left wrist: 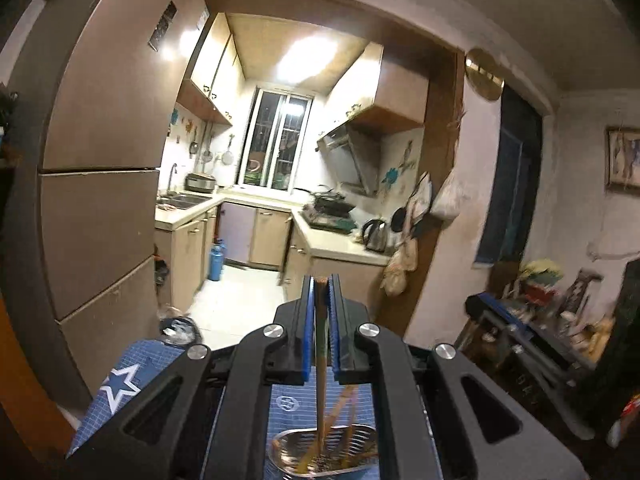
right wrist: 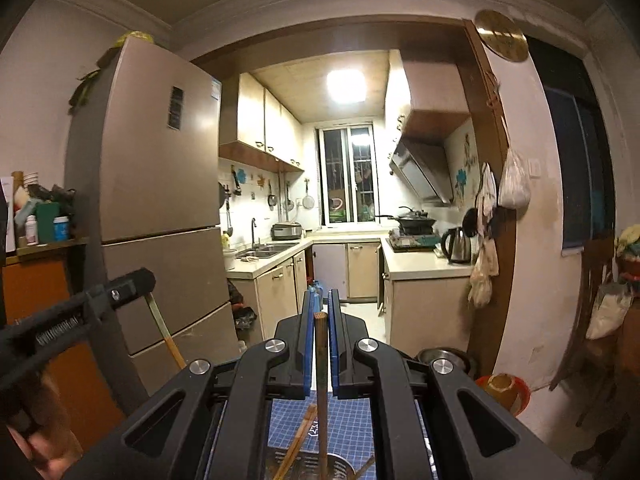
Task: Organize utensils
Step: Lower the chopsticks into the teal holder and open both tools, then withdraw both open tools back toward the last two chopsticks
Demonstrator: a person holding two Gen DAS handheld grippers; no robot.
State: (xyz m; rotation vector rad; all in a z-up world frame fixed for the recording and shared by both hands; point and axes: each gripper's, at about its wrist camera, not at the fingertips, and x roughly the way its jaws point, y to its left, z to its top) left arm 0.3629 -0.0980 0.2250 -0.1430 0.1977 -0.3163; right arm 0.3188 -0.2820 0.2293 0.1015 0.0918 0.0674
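Note:
In the left wrist view my left gripper (left wrist: pixel 321 280) is shut on a light wooden chopstick (left wrist: pixel 320 344) that stands upright between the blue pads. Its lower end reaches down into a perforated metal utensil holder (left wrist: pixel 360 436), which holds several more chopsticks and sits on a blue grid mat (left wrist: pixel 292 404). My right gripper (right wrist: pixel 322 294) is shut on a darker brown chopstick (right wrist: pixel 320 348), also upright over the metal holder (right wrist: pixel 340 468). The left gripper (right wrist: pixel 120 288) appears at the left of the right wrist view, with its chopstick (right wrist: pixel 164 332) hanging below it.
Both views look level into a kitchen doorway. A tall fridge (right wrist: pixel 160 184) stands on the left, with counters, a sink (right wrist: pixel 264 250) and a kettle (right wrist: pixel 456 246) beyond. Bags (right wrist: pixel 514 184) hang on the door frame. An orange bowl (right wrist: pixel 506 390) and a cluttered shelf (left wrist: pixel 552 304) are on the right.

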